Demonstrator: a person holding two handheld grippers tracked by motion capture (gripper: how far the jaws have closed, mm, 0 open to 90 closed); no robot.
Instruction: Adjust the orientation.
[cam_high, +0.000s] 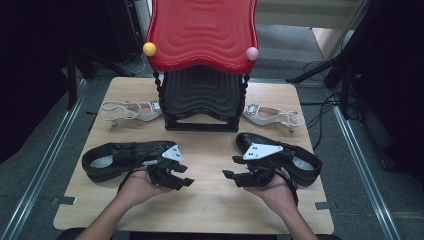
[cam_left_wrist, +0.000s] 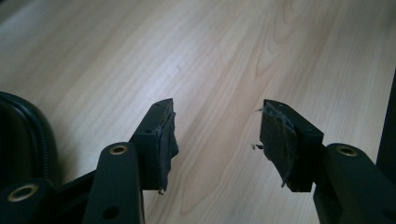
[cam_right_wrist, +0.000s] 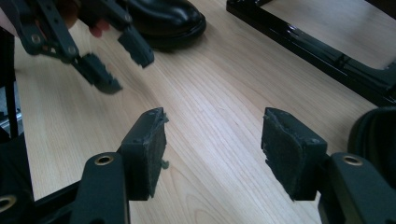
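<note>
I read this as the start: my left gripper (cam_high: 186, 176) and right gripper (cam_high: 229, 174) hover low over the bare middle of the table (cam_high: 210, 210), both with jaws spread wide and nothing between them. The left black shoe (cam_high: 120, 157) lies at centre left, the right black shoe (cam_high: 285, 155) at centre right. Next I judge each gripper must swing outward to its shoe, probably bound for the rack (cam_high: 200, 95).
</note>
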